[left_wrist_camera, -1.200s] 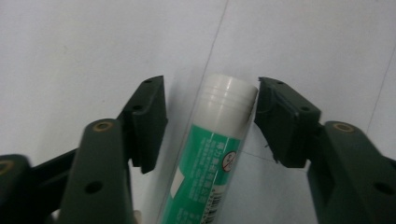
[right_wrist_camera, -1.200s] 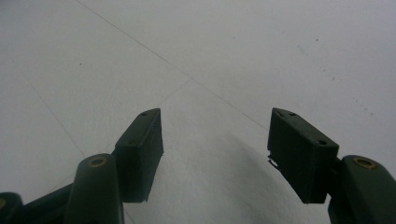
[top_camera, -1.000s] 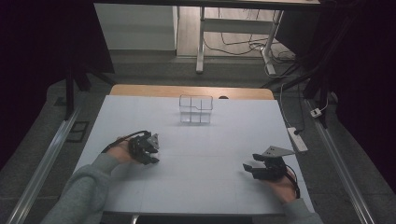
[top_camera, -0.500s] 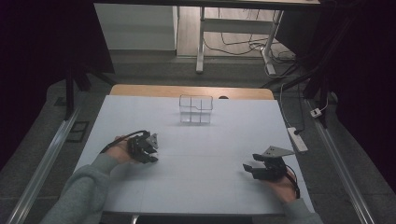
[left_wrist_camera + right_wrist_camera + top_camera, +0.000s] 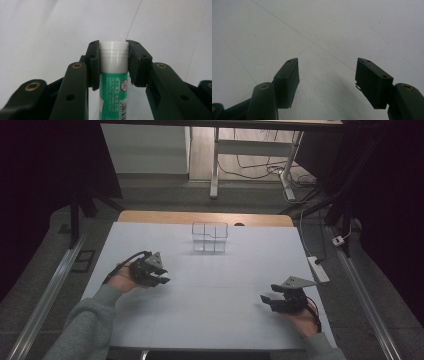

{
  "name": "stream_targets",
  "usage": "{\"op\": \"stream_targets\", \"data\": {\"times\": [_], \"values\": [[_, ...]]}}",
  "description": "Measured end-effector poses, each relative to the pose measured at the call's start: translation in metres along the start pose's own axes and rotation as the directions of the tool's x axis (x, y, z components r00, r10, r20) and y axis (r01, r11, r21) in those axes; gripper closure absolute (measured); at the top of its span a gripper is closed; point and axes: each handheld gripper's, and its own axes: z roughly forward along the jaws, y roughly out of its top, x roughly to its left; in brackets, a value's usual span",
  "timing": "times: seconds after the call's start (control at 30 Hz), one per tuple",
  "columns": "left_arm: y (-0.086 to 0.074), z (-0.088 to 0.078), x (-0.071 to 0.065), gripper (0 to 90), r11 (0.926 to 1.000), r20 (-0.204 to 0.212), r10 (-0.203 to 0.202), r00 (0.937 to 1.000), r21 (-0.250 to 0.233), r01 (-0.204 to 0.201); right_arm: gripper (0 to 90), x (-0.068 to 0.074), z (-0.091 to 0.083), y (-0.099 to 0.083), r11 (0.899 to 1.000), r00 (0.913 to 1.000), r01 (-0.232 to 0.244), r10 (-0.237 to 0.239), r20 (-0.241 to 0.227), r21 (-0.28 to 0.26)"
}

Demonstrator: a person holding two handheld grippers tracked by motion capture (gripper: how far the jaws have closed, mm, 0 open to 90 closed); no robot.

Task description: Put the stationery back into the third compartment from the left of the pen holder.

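Fingers (image 5: 94, 65) of the left gripper (image 5: 114, 65) are clamping a glue stick (image 5: 114, 75) by its white cap, the green tube running back between them, above the left part of the white tabletop (image 5: 215, 290). On the near right, the right gripper (image 5: 268, 300) is hovering with its fingers (image 5: 287, 81) standing apart and nothing between them. At the far middle a clear box (image 5: 210, 237) is sitting on the tabletop.
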Motion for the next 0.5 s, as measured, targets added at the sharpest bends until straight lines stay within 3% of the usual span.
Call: {"op": "stream_targets", "data": {"times": [0.17,0.33,0.43,0.5], "values": [[0.0023,-0.0056,-0.0003,64.7,0.9983,-0.022,-0.026,0.9994,-0.053,0.025,34.8,-0.0001,-0.0004,0.0001,1.000,1.0000,-0.001,0.001,0.001,0.001],[0.0023,-0.0083,0.0001,64.7,0.9918,-0.029,-0.072,0.9970,-0.108,0.069,34.8,-0.0006,-0.0019,0.0006,1.000,1.0000,-0.002,0.002,0.002,0.000],[0.0018,-0.0094,0.0008,64.7,0.9861,-0.035,-0.096,0.9948,-0.140,0.090,34.7,-0.0010,-0.0022,0.0005,1.000,1.0000,-0.002,0.002,0.003,-0.001],[0.0022,-0.0105,0.0010,64.7,0.9781,-0.033,-0.120,0.9922,-0.175,0.112,34.7,-0.0010,-0.0024,0.0006,1.000,1.0000,-0.003,0.003,0.004,-0.001]]}}
